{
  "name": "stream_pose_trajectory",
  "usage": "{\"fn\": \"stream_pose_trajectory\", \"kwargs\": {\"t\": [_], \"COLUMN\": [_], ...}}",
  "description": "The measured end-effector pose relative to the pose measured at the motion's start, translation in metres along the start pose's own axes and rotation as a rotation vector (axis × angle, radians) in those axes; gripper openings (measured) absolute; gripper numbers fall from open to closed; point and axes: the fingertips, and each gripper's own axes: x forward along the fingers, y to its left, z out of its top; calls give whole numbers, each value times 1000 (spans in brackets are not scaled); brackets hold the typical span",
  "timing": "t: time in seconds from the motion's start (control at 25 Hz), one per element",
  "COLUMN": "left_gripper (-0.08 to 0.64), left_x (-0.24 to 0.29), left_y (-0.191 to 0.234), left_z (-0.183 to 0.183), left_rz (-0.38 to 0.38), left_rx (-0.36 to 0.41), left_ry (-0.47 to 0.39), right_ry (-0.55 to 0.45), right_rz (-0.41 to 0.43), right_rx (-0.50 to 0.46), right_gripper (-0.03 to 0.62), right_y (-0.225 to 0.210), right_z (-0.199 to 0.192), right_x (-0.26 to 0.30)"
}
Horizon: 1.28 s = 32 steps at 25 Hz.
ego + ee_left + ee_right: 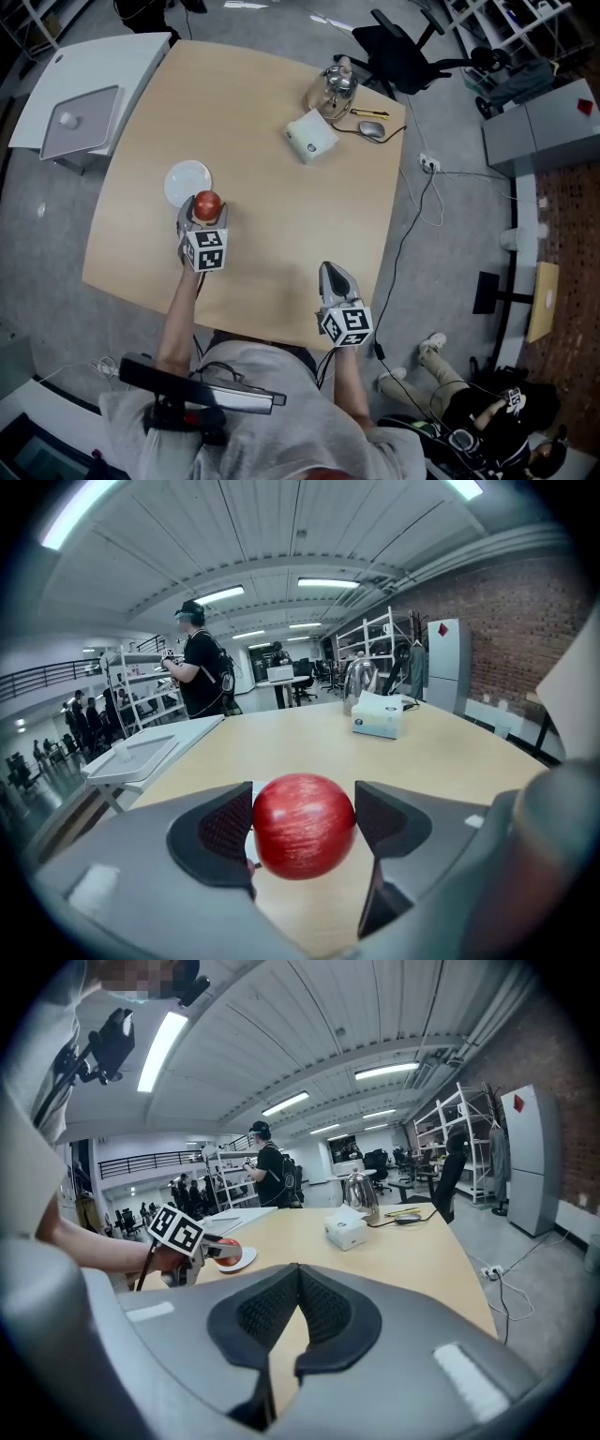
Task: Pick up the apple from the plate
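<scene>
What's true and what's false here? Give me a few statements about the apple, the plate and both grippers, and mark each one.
1. The left gripper has its jaws closed on the red apple. True.
2. The right gripper holds a white box. False: its jaws are together with nothing between them.
3. The plate lies beside the right gripper. False: it lies on the person's left, by the left gripper.
4. The kettle stands near the far edge of the table. True.
</scene>
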Motion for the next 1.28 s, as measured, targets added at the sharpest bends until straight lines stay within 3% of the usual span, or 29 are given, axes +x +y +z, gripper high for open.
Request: {"fn": "stream_pose_trajectory", "kwargs": {"t": [0.64,1.28], "left_gripper": [360,360], "left_x": [-35,-73], "left_y": [-104,-203], "left_z": [30,26], "left_rz": [-152,-302], "left_rx": [45,85], "left_ry": [-55,-63], "right_ry": [-37,-46], "right_rz": [-72,-129], "right_rx": [54,92], "right_gripper": [6,6], "right_y": [-41,-71], "right_z": [-15,-38], "right_x": [-48,-95]}}
